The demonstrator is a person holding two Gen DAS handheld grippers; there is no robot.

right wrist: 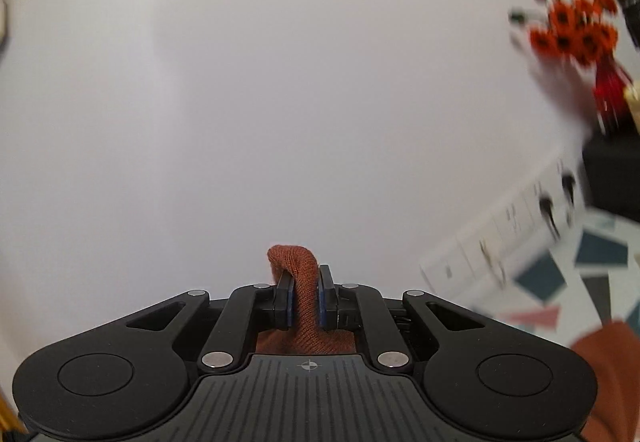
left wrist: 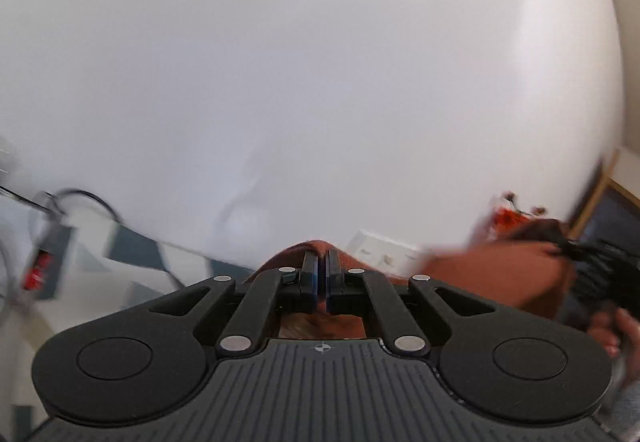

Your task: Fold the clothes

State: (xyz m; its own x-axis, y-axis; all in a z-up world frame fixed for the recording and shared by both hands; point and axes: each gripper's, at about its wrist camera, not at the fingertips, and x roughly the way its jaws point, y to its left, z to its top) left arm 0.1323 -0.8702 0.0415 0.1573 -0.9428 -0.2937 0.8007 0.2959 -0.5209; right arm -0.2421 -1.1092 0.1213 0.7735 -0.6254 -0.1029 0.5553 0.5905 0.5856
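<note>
Left tool [left wrist: 322,274]: closed, pads nearly together, clamped on a thin edge of the rust-orange knit garment [left wrist: 316,246], which shows just past the fingertips and again beneath the linkage. Pointed roughly level at a plain white wall [left wrist: 300,61].

Right tool [right wrist: 307,296]: closed on a thicker fold of the same rust-orange knit garment [right wrist: 306,294]. Fold pinched between the blue pads [right wrist: 291,302], bulging up and over the left fingertip, then dropping below the tool body. More of the cloth at lower right of the right wrist view (blurred).

In the left wrist view, at right: the other handheld tool [left wrist: 600,274], black, with rust-orange cloth spread beside it and part of a hand [left wrist: 618,330] below; whether shut cannot be told from this angle.

Surroundings (motion-blurred): white socket strip [right wrist: 516,226] on the wall, orange artificial flowers [right wrist: 576,29] at upper right, counter covering [right wrist: 592,266] patterned with dark blue and pink shapes. Dark cables [left wrist: 80,201] at lower left of the left wrist view.
</note>
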